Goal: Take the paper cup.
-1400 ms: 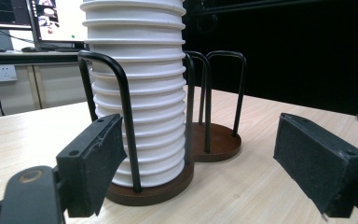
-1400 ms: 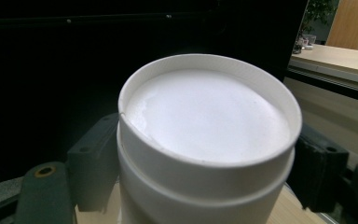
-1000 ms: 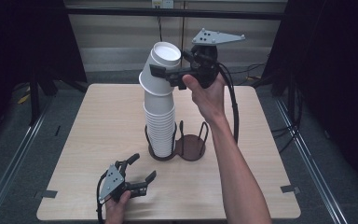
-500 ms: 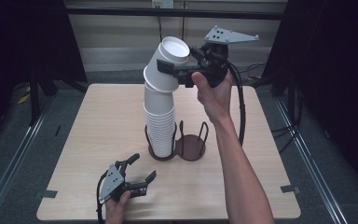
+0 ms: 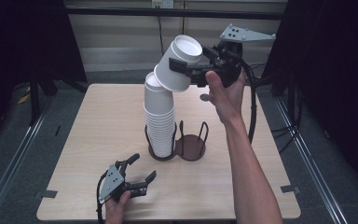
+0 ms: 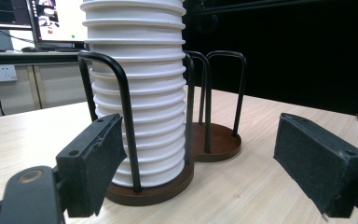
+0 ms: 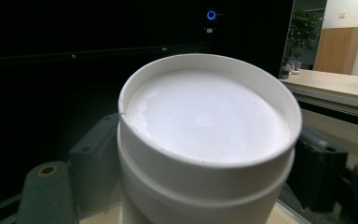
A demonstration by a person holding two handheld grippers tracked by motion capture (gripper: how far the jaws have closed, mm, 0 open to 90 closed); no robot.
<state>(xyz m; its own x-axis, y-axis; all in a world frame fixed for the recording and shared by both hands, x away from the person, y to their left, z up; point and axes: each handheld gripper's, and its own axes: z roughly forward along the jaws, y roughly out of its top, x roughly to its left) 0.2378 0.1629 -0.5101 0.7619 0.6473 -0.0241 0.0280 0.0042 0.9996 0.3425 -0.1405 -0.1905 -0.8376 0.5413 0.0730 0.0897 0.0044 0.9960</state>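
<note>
A tall stack of upside-down white paper cups (image 5: 159, 119) stands in the left ring of a dark two-ring wire holder (image 5: 191, 147) at mid-table. My right gripper (image 5: 186, 70) is raised above the stack and shut on a white cup (image 5: 179, 63). That cup is tilted, its base up and to the right and its mouth close over the stack's top. In the right gripper view the cup's base (image 7: 205, 121) sits between the pads (image 7: 93, 158). My left gripper (image 5: 142, 172) rests low near the front edge, open and holding nothing, facing the stack (image 6: 137, 93).
The holder's right ring (image 6: 219, 140) has no cups in it. The wooden table (image 5: 98, 121) has bare room left and right of the holder. A cable hangs from the right gripper (image 5: 251, 107) beside the forearm. Dark curtains surround the table.
The right gripper has carried the cup up and to the right off the stack's top and tilted it further. The left gripper has stayed put.
</note>
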